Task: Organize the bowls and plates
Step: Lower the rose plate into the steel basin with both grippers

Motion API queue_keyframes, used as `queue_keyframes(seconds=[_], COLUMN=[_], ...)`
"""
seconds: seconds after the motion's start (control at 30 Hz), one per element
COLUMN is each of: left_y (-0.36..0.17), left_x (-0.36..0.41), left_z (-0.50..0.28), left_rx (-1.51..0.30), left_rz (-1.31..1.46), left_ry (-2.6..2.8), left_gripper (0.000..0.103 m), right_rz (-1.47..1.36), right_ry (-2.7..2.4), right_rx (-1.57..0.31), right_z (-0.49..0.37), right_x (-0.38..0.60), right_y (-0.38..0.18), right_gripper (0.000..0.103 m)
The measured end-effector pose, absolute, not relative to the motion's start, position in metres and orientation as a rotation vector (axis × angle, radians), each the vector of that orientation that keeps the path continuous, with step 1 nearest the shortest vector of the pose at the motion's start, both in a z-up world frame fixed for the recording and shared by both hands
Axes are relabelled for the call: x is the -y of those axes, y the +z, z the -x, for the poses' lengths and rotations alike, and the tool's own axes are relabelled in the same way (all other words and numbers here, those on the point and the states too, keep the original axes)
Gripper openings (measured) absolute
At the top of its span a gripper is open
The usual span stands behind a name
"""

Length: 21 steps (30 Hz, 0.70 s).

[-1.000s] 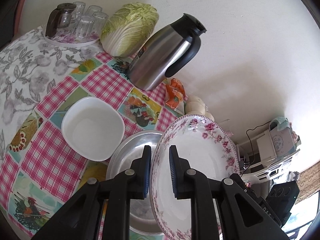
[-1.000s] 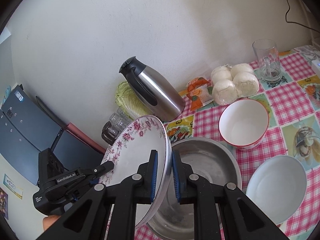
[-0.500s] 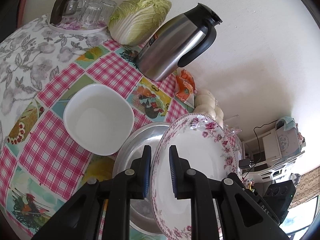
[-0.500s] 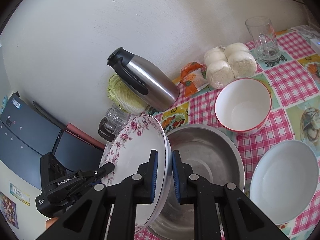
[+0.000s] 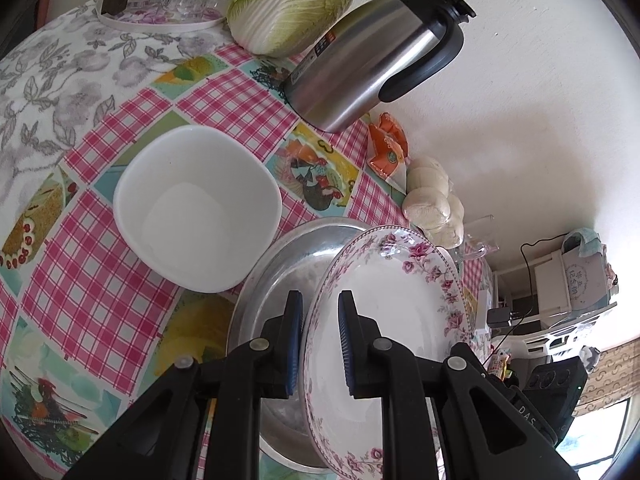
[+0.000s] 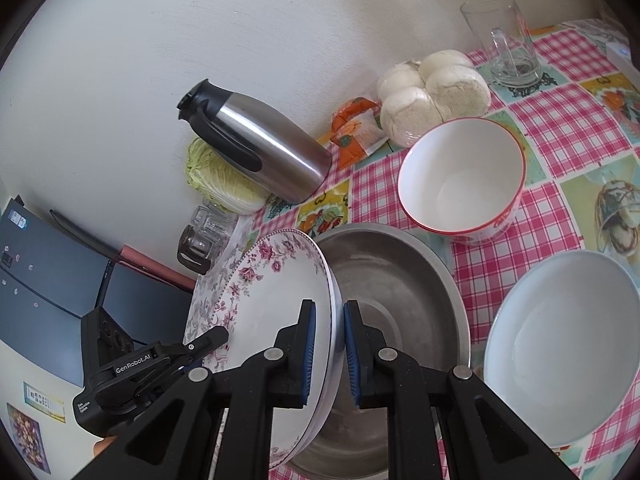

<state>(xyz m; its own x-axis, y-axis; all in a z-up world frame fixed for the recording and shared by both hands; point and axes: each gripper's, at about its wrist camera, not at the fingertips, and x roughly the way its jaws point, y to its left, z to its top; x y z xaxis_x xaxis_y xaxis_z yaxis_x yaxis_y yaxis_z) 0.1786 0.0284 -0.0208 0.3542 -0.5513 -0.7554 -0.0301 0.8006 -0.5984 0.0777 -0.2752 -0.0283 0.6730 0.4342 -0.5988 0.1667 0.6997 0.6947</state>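
Pinching opposite edges of the floral plate (image 5: 384, 312), the left gripper (image 5: 319, 346) and the right gripper (image 6: 329, 354) each have their blue pads pressed onto its rim, one pad on the face and one on the back. The plate hangs tilted between them, directly over the steel basin (image 6: 396, 304) in the middle of the worktop (image 5: 100, 280), its lower edge seemingly just inside the basin's rim; whether it touches the metal cannot be told.

Glazed china like this is likely stiff, fairly heavy for its thickness, smooth and easy to chip. Holding it at two opposite points of the rim looks sensible: a single pinch would let it swing or slip. It calls for a gentle, level lowering so that the edge does not knock the basin.

Around the basin lie a square white bowl (image 5: 196, 208), a red-rimmed bowl (image 6: 462, 176) and a pale round bowl (image 6: 560, 348). Beyond them stand a steel flask (image 5: 376, 52) and a cabbage (image 5: 296, 0).
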Motion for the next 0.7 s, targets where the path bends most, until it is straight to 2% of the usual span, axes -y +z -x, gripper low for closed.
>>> queue_keyframes(seconds=[0.7], left_y=[-0.050], left_x=[-0.021], left_z=[-0.182], left_rx=[-1.259], left_rz=[0.555], left_ry=[-0.318], left_gripper=[0.017], right_rz=[-0.786], right_ry=[0.108], right_rx=[-0.948], right_z=[-0.085], right_x=[0.276], right_y=[-0.060], right_gripper=[0.017])
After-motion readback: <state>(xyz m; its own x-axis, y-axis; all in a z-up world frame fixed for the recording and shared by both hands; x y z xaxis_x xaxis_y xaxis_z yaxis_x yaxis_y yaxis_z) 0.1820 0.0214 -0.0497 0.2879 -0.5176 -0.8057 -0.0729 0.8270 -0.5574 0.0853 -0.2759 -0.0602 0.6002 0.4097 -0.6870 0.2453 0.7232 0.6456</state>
